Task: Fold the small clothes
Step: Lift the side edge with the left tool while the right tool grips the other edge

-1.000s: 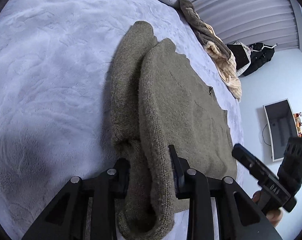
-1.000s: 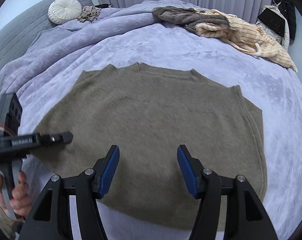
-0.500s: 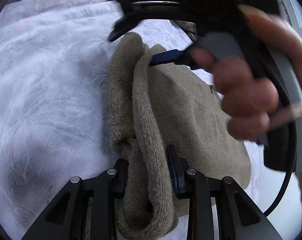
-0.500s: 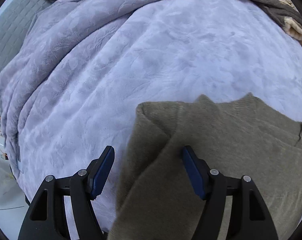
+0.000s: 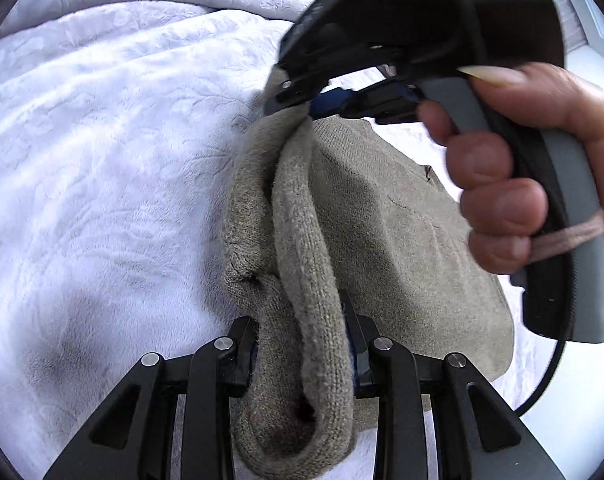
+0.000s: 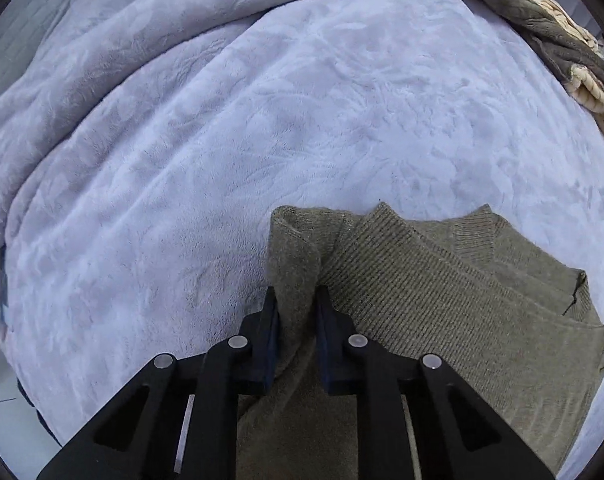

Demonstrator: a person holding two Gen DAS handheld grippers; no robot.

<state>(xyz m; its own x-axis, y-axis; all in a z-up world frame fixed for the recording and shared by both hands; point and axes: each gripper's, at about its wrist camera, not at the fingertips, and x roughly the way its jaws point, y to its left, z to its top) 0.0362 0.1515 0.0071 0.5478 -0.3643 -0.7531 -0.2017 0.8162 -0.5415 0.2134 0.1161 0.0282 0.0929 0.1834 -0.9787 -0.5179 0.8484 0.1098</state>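
An olive-brown knit sweater (image 5: 381,232) lies on a lavender plush blanket (image 5: 102,160), with one side folded over into a thick ridge. My left gripper (image 5: 302,320) is shut on the near end of that ridge. My right gripper (image 6: 298,300) is shut on the far end of the same fold of the sweater (image 6: 441,300). In the left wrist view the right gripper (image 5: 313,108) and the hand holding it fill the upper right, pinching the fold's far tip.
The blanket (image 6: 262,120) covers the bed all around the sweater. A grey and cream pile of clothes (image 6: 573,56) lies at the far right edge. A grey headboard shows at the upper left.
My right gripper came over to the folded edge and closed on it. My left gripper kept its hold on the near end, and the fold has lifted into a tighter ridge.
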